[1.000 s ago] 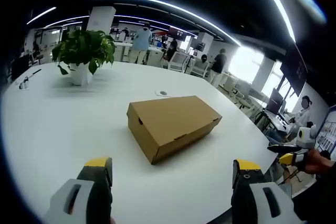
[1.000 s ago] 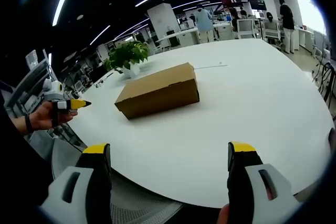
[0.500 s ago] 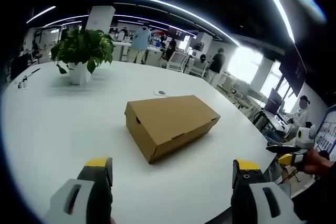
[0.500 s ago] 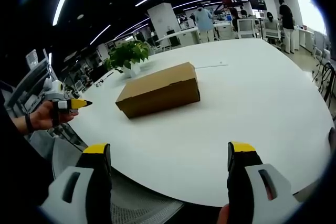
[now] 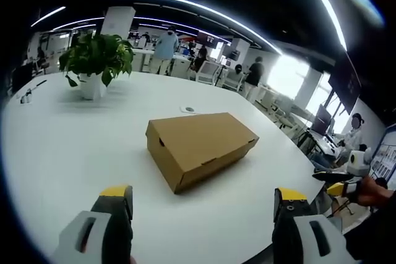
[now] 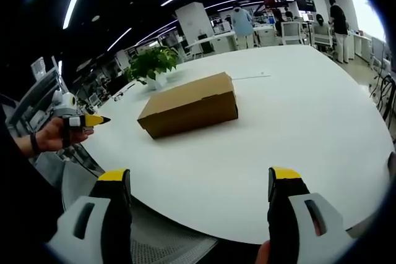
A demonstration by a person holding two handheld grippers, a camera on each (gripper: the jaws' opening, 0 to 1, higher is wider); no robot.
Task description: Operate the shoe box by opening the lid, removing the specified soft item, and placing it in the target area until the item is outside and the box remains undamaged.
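Note:
A closed brown cardboard shoe box [image 5: 201,148] lies on the round white table [image 5: 62,146], lid down. In the right gripper view the same box [image 6: 190,104] sits mid-table. My left gripper [image 5: 201,205] is open, held back from the box near the table's edge, nothing between its jaws. My right gripper [image 6: 199,190] is also open and empty, off the table's near edge. The left gripper [image 6: 83,121], in a hand, shows at the left of the right gripper view; the right gripper [image 5: 343,185] shows at the right of the left gripper view.
A potted green plant [image 5: 96,63] stands on the far side of the table, also seen as the plant [image 6: 150,65]. A small round object [image 5: 189,109] lies behind the box. Office chairs, desks and people stand beyond the table.
Both views have shifted only slightly; the box stays put and closed, and both grippers stay open.

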